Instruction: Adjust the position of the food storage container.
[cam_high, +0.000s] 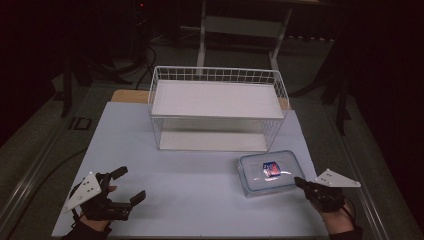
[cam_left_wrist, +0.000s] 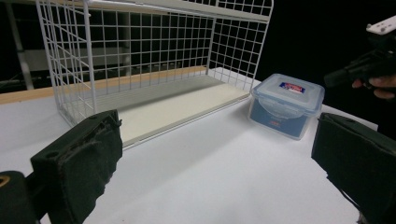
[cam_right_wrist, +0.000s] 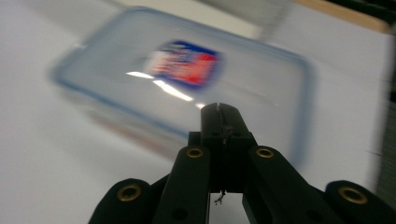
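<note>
Your work item is the lidded plastic container (cam_high: 270, 172), standing on the table (cam_high: 200, 190) just in front of the wire rack (cam_high: 217, 107), off that rack's front right corner and apart from its wires. The lid is on, with a red and blue label (cam_high: 270, 168) near its middle.

Right gripper (cam_high: 299, 182): jaws pressed together, nothing between them. In the right gripper view the closed tips (cam_right_wrist: 219, 112) point straight at the container (cam_right_wrist: 187, 84), which lies just ahead of them. In the high view the tips sit at the container's near right corner, close beside it; contact cannot be confirmed from these pictures.

Left gripper (cam_high: 131, 186): jaws wide apart and empty. It rests well apart from the container, on the far side of the table from it, level with the rack's left end. In the left gripper view the container (cam_left_wrist: 287, 105) appears beyond the right-hand pad (cam_left_wrist: 359, 163), with the table bare between.

Finding: your right hand (cam_high: 335, 207) is by far the nearer to the container. Its long axis runs roughly along the rack's front edge, turned slightly, so the short end faces your right gripper. In my judgement closed jaws can only nudge or press here; gripping the container would require you to open them first and approach across the short side or a lid edge.
</note>
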